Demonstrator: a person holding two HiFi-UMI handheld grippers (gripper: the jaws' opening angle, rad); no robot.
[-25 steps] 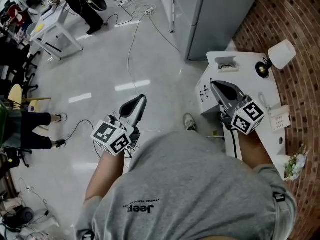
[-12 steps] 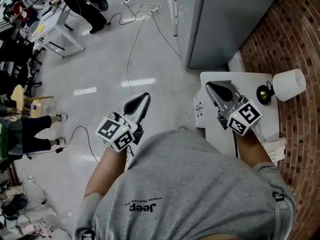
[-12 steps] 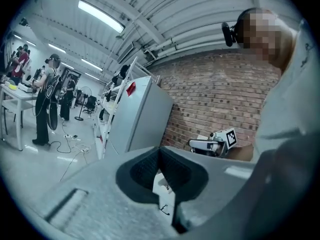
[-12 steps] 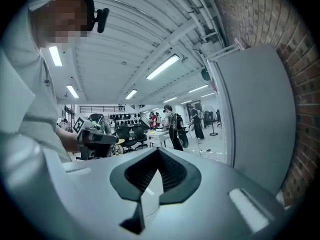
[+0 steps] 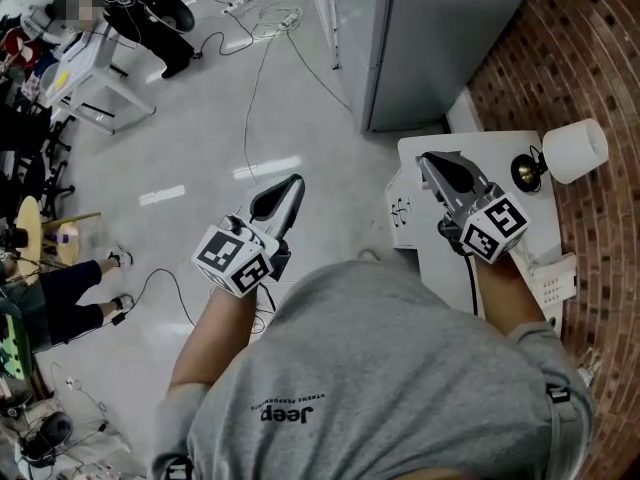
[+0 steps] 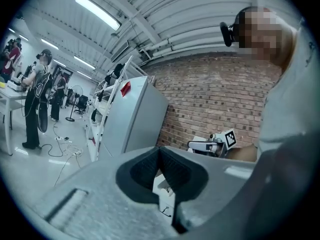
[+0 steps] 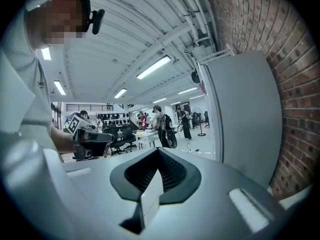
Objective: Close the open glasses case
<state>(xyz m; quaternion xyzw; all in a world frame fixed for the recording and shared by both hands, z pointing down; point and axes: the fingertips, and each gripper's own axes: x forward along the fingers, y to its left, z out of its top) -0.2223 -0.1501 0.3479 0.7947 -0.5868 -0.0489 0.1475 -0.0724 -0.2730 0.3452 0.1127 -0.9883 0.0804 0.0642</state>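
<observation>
No glasses case shows in any view. In the head view my left gripper (image 5: 291, 181) hangs over the grey floor, left of the white table (image 5: 428, 260), shut and empty. My right gripper (image 5: 432, 158) is held above the table's far end, jaws tapered together with nothing between them. In the left gripper view the gripper (image 6: 160, 149) has its jaws meeting at the tip, and the table's corner (image 6: 167, 184) lies beyond. In the right gripper view that gripper (image 7: 159, 150) is closed the same way, pointing past a white edge into the room.
A lamp with a white shade (image 5: 573, 151) stands at the table's right end by the brick wall (image 5: 590, 58). A tall grey cabinet (image 5: 440, 38) stands behind the table. Cables (image 5: 250, 118) trail over the floor; people and desks are at the far left.
Both grippers have shifted across the room, closer to the table. A small dark item seen earlier on the table's far end is now out of sight behind the right gripper.
</observation>
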